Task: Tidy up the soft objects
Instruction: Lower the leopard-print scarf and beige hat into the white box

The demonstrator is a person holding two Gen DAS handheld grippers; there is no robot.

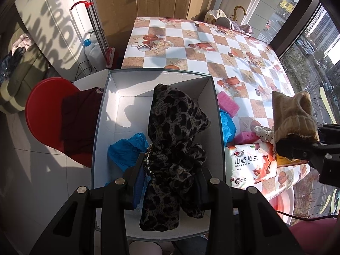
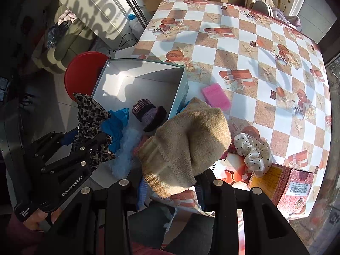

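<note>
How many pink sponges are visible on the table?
2. One pink sponge lies just right of the white box; a second pink sponge sits nearer, behind the tissue pack. Others may be hidden under the knit hat.

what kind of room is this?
Likely a home dining or sun-room corner: checkered tablecloth on the table, mop by the wall, big window onto a street, sofa with clothes.
</note>
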